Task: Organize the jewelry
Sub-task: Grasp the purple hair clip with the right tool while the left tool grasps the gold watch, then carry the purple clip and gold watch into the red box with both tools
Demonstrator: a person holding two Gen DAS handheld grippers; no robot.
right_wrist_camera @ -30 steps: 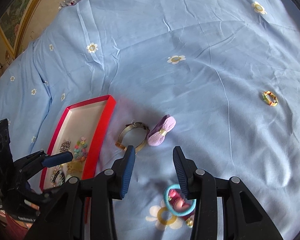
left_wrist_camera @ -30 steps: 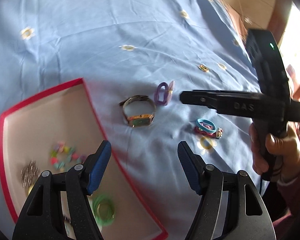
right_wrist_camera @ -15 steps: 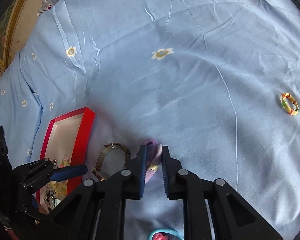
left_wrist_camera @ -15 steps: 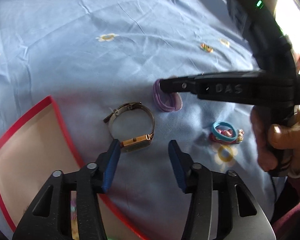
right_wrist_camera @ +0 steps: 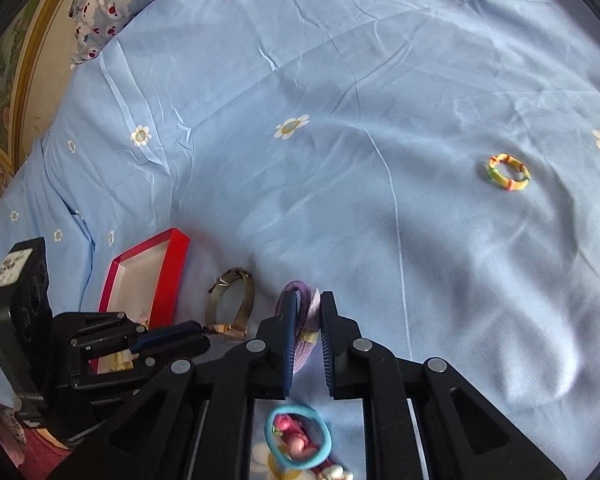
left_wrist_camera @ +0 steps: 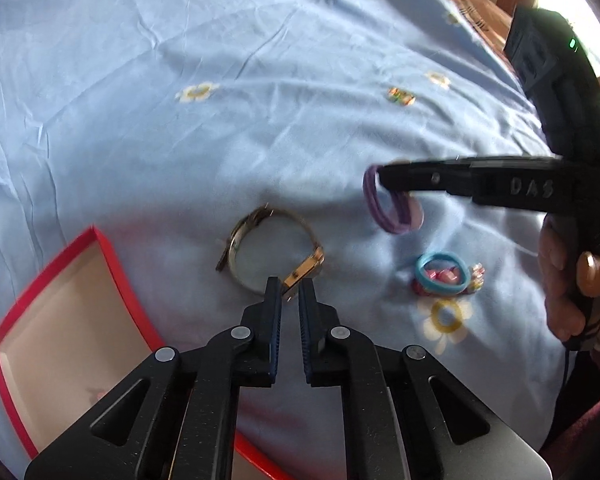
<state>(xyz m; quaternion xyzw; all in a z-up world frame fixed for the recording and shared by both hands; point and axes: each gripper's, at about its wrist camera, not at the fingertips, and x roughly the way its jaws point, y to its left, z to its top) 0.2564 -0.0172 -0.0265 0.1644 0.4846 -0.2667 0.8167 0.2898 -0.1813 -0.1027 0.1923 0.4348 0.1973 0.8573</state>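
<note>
Watch: on bed beside red box; left claw closing on its gold case, apparently pinched, for boxing. Purple band: clenched in right claw, lifted by its edge. Blue band, striped ring: loose, awaiting.

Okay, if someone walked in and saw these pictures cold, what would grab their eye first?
Probably the two grippers at work at once: the left gripper closing on the gold watch, the right gripper shut on the purple hair tie. Next, the red box at lower left on the blue flowered sheet.
</note>
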